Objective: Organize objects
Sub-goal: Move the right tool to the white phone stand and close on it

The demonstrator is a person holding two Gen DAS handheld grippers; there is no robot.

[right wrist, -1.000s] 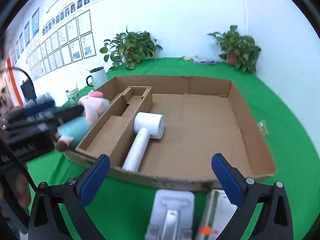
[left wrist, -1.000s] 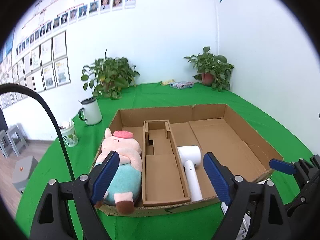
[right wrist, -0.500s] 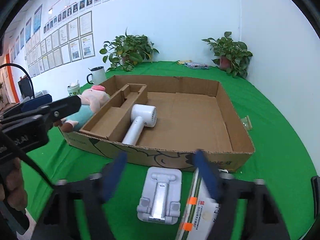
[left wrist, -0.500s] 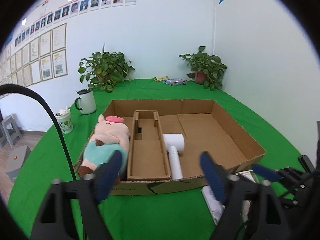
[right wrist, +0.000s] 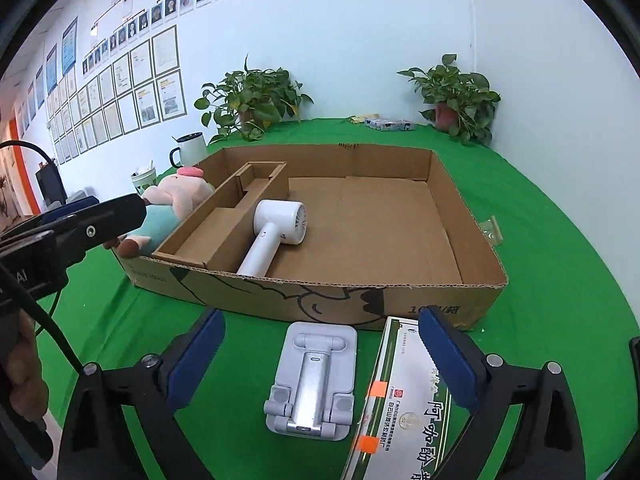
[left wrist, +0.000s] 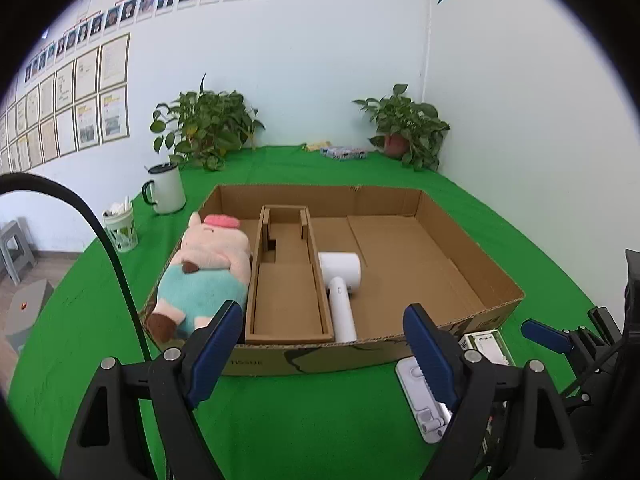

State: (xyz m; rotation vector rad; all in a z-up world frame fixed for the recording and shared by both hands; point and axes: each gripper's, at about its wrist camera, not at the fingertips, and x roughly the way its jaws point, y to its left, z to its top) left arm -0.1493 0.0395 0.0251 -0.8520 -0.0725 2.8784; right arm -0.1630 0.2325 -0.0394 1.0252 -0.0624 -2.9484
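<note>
Both my tongs gaping, empty: right gripper [right wrist: 320,354] over grey folding phone stand [right wrist: 312,384], next grab it for brown cardboard tray [right wrist: 464,216]; left gripper [left wrist: 326,344] idle.

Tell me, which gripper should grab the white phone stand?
Probably the right gripper: its open jaws hang just above the phone stand. The left gripper faces the cardboard box, with the stand off to its right.

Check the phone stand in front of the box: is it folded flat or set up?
Folded flat. The stand lies flat on the green cloth, outside the box, its arm down against its base.
</note>
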